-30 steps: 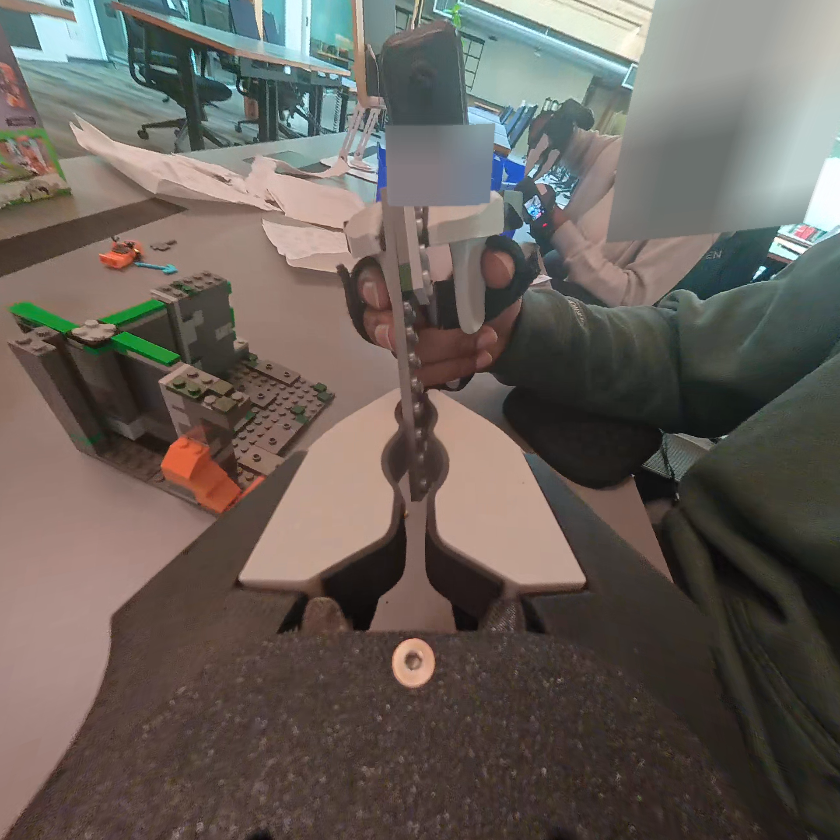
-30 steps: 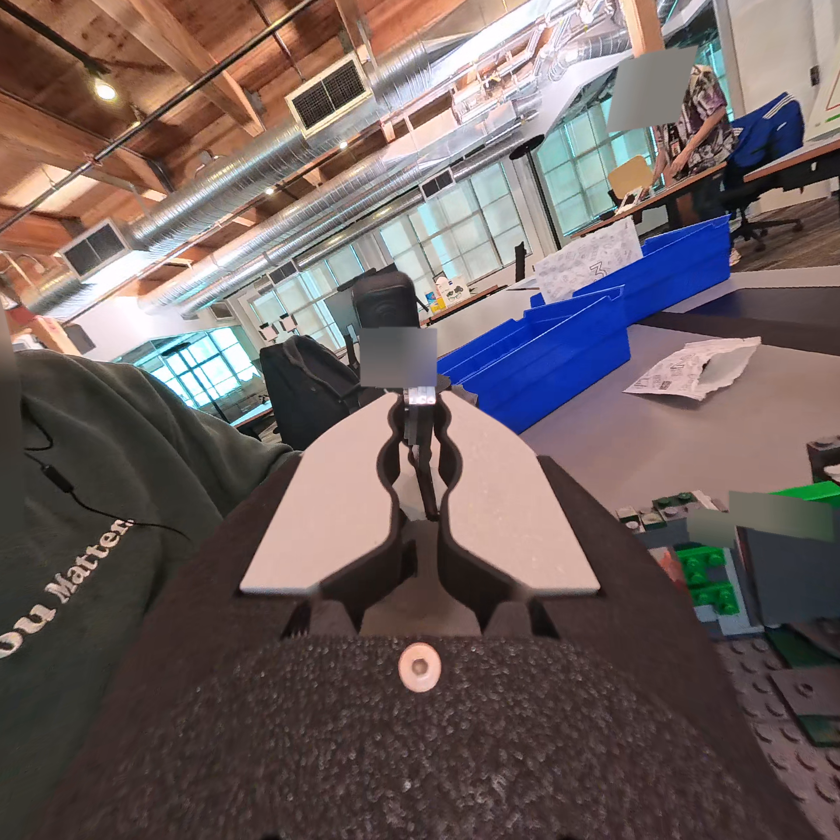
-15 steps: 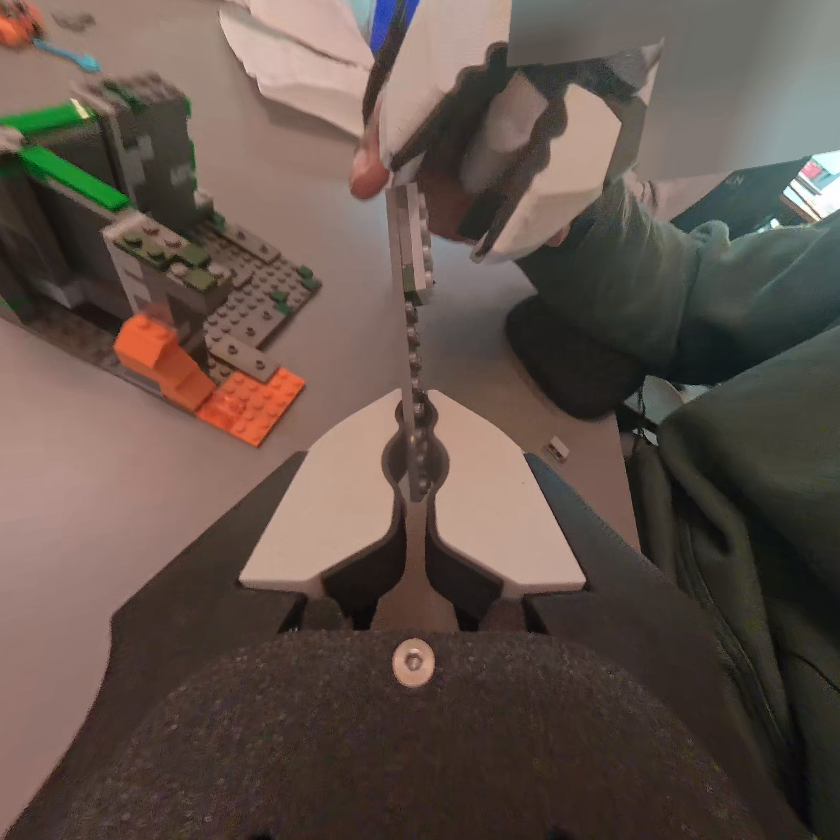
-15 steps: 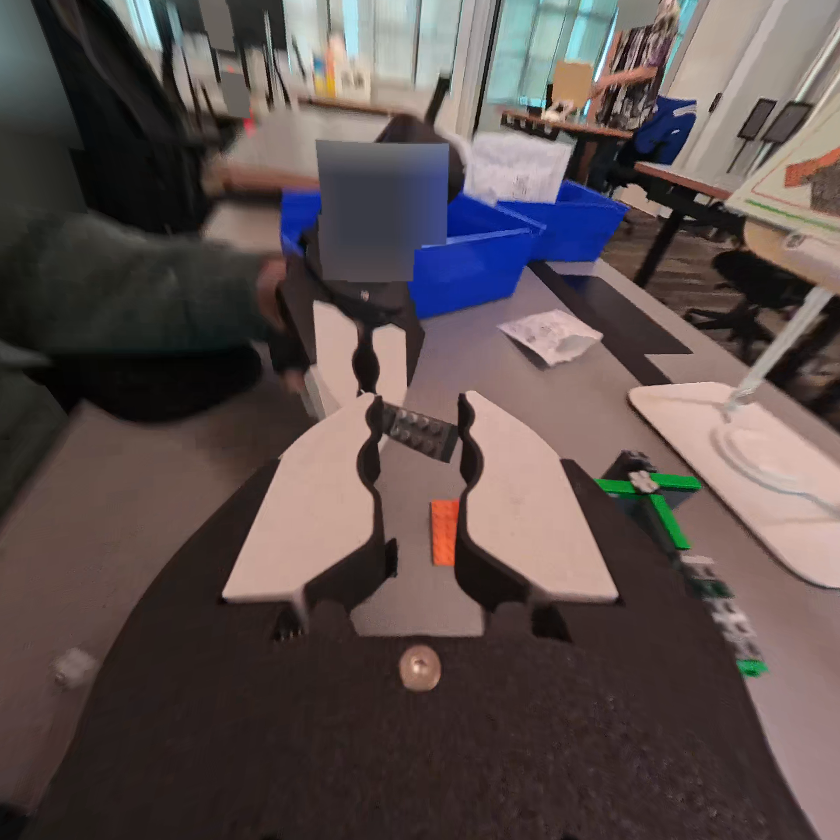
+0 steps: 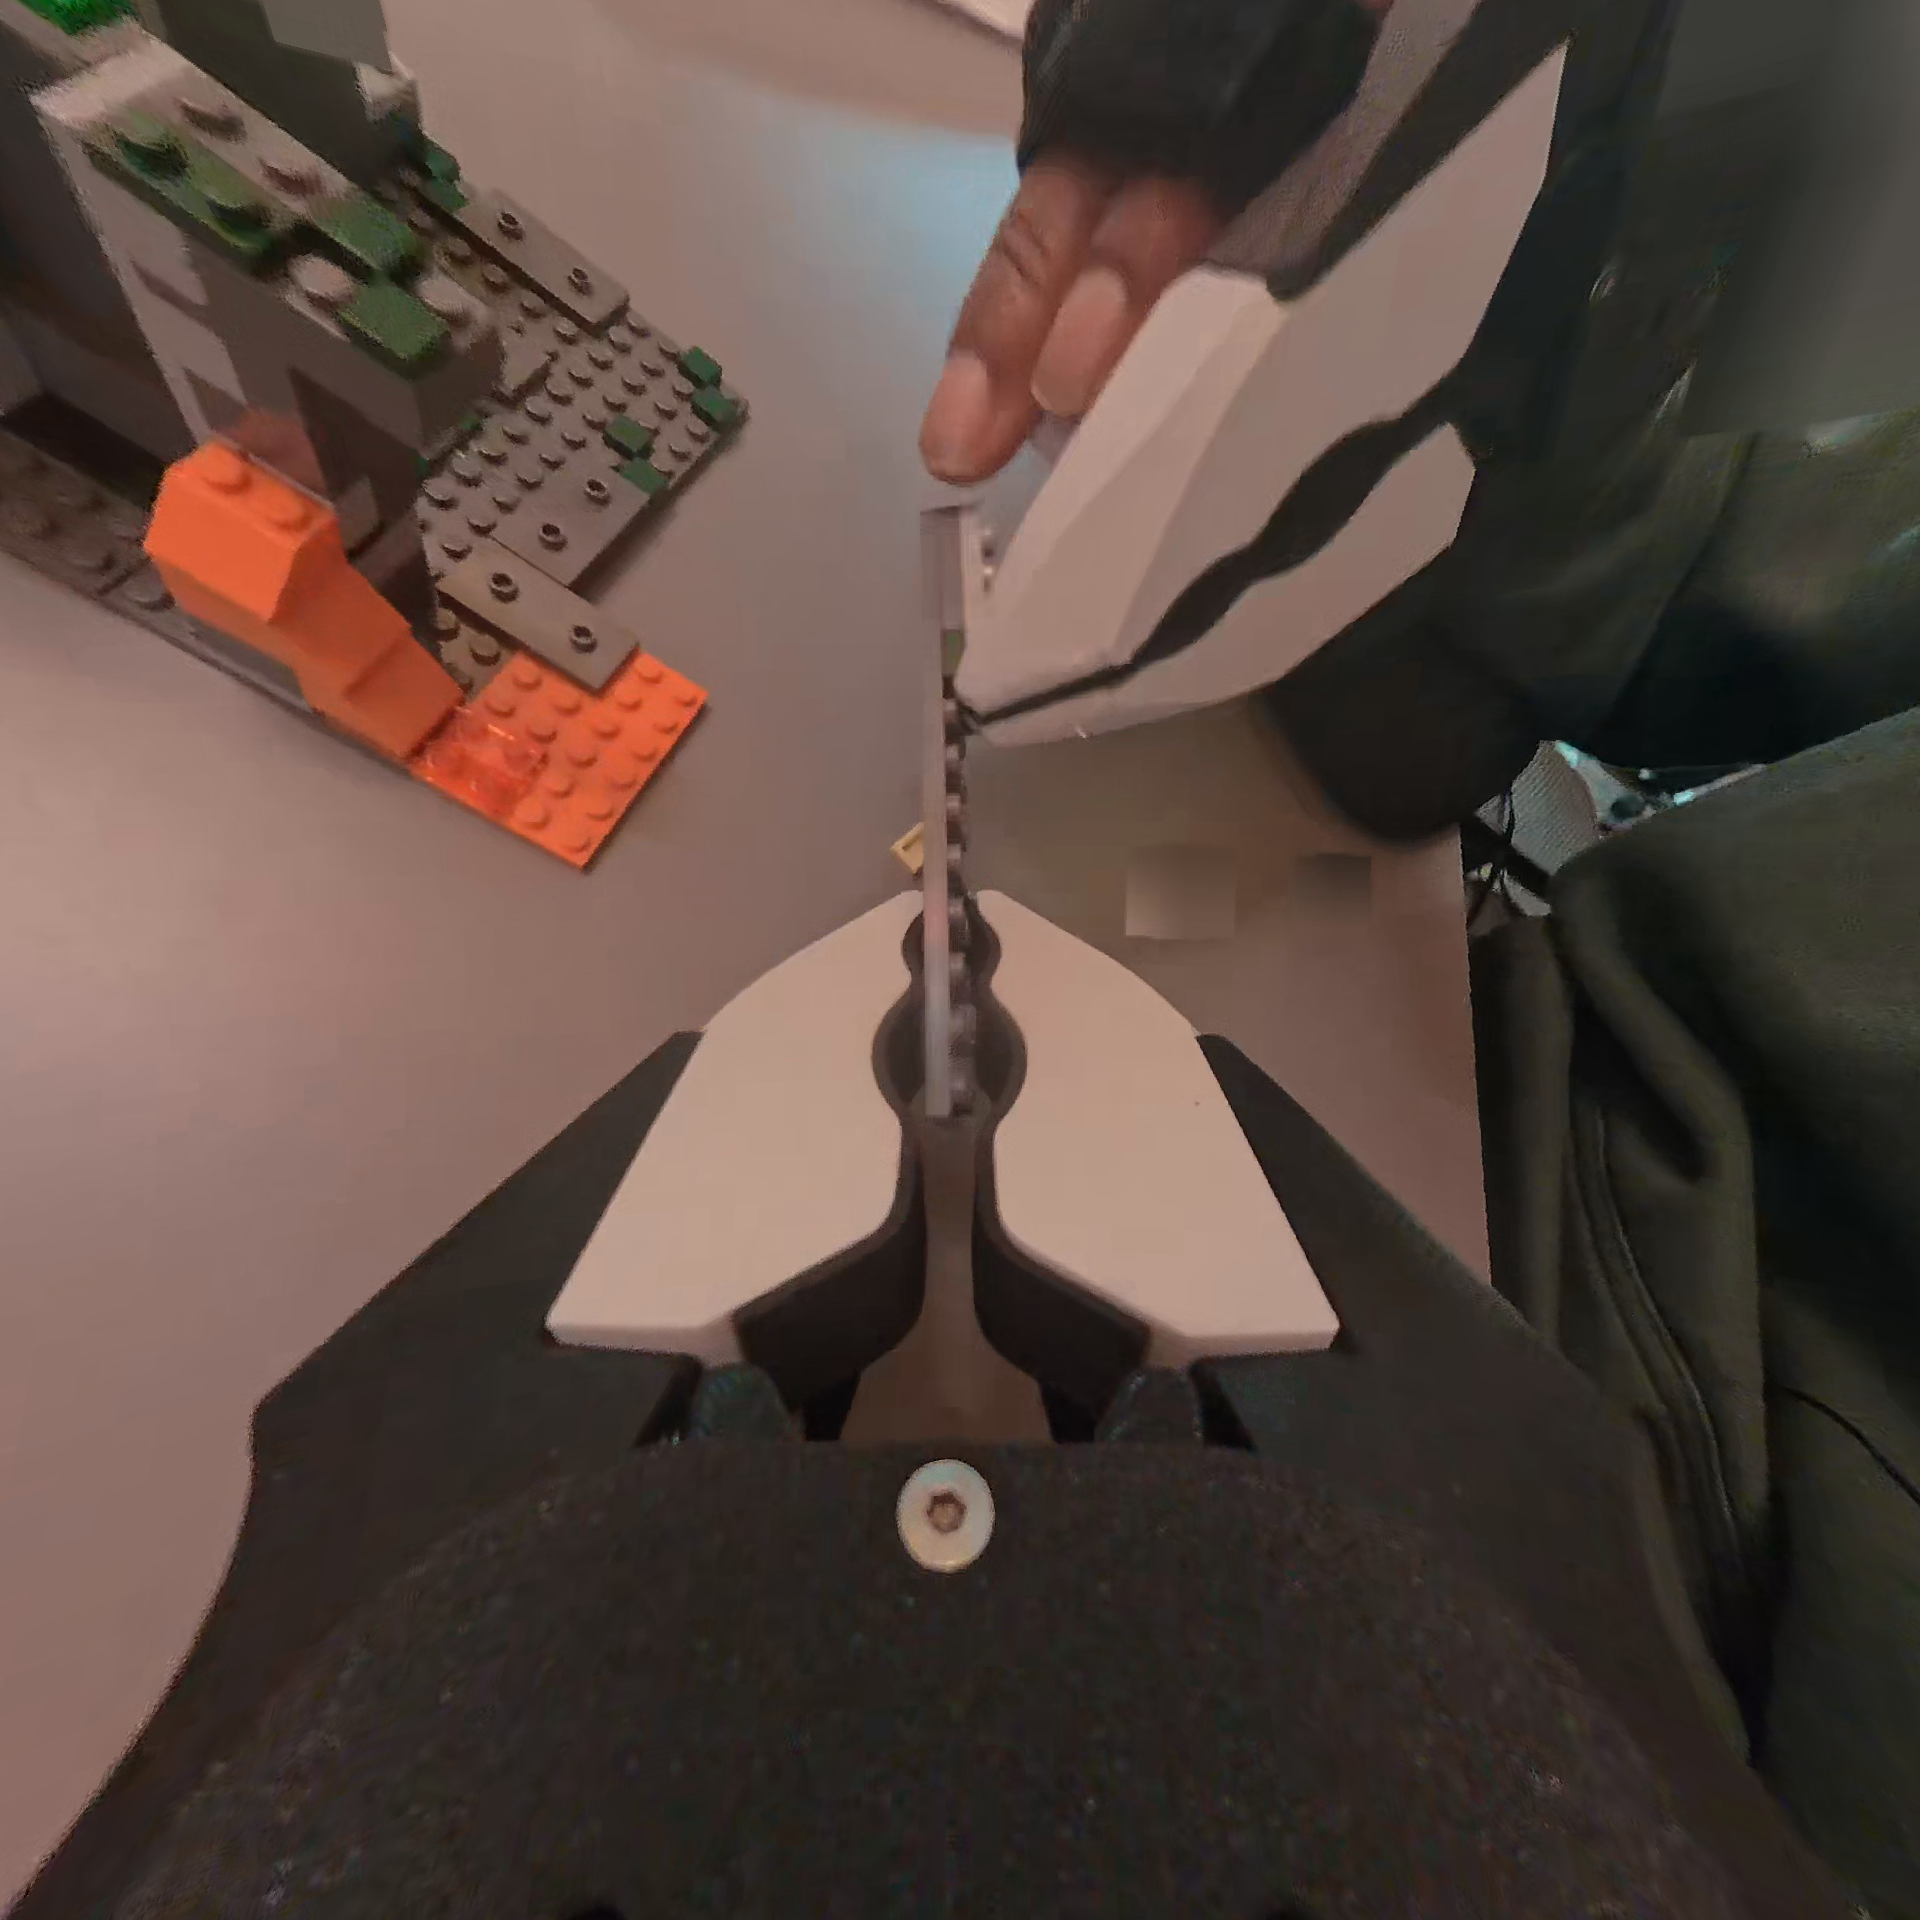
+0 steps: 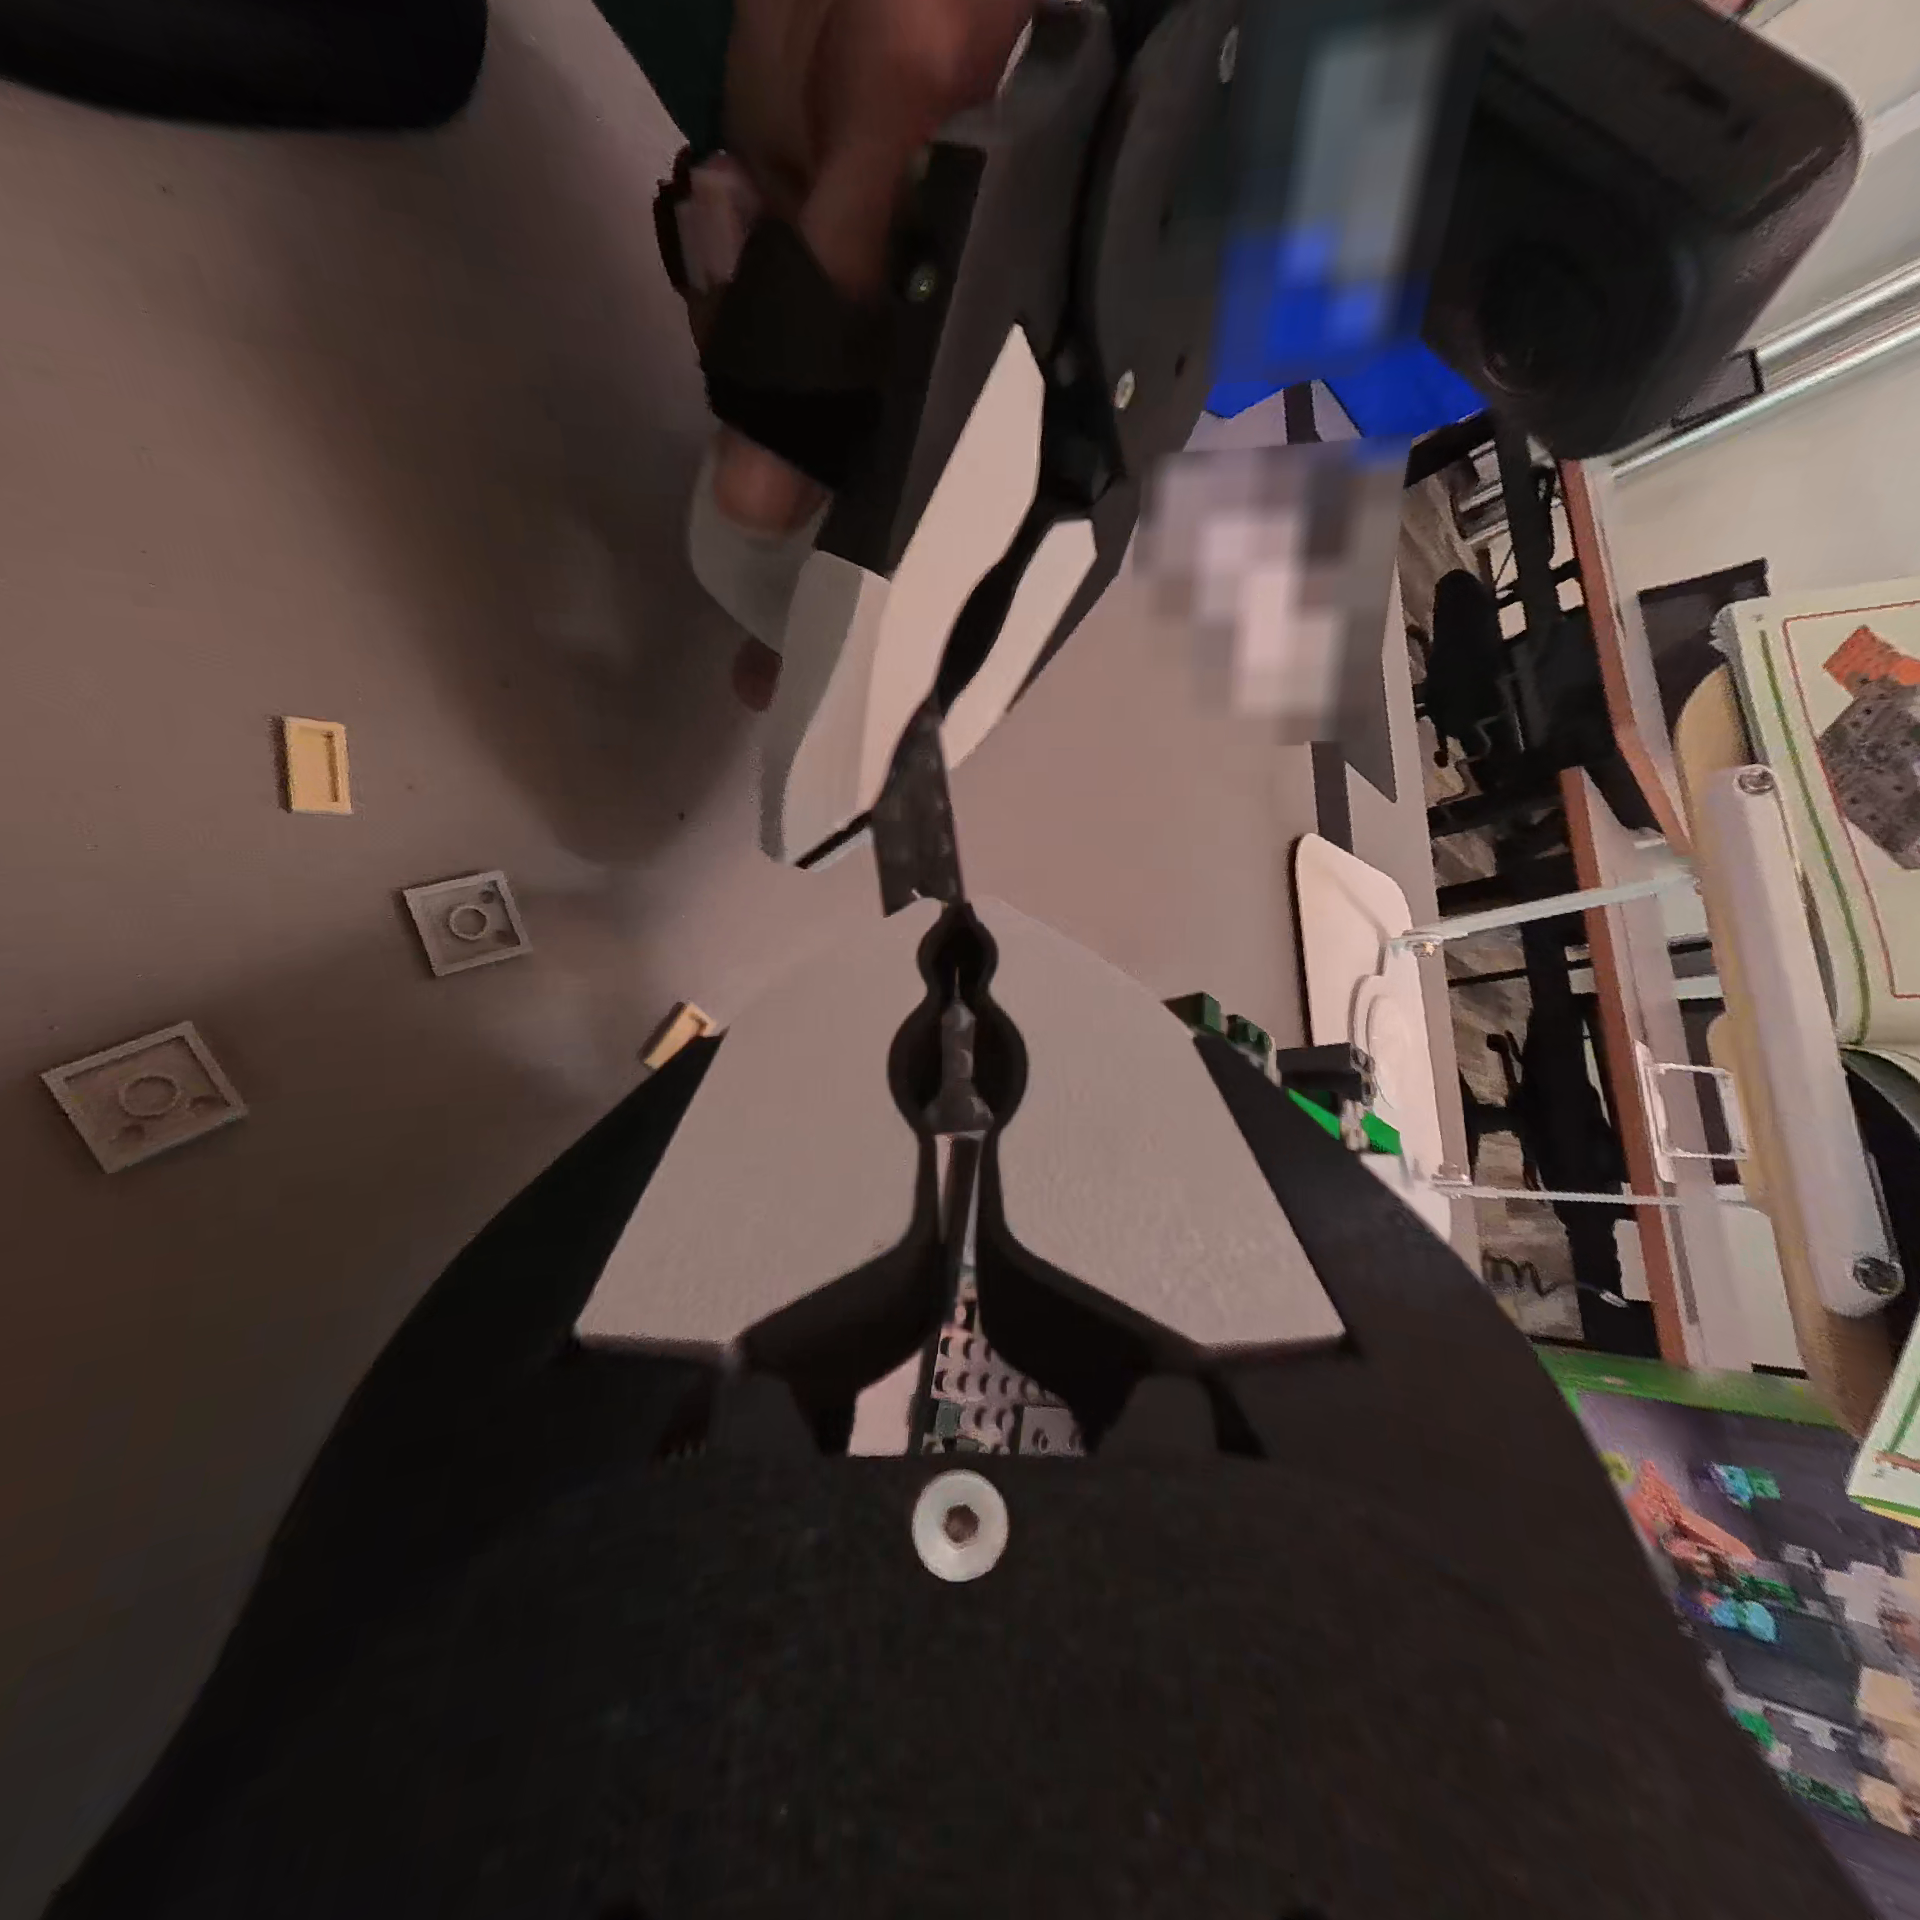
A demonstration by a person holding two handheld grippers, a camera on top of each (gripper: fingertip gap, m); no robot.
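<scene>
Left gripper (image 5: 951,914) jaws clenched on a thin grey strip of bricks (image 5: 948,831), sticking out ahead. Right gripper (image 6: 956,925) jaws clenched on its far end. Brick model (image 5: 343,447) left, on tabletop (image 5: 312,987).

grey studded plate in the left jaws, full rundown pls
The grey plate is a long, thin strip of plastic building brick, seen edge-on: smooth pale grey face to the left, a row of dark studs to the right. The left gripper is shut on its near end, pads pressing both faces. It juts forward above the grey table, clear of it. At its far end, the right gripper has its shut tips against the studded side.
</scene>
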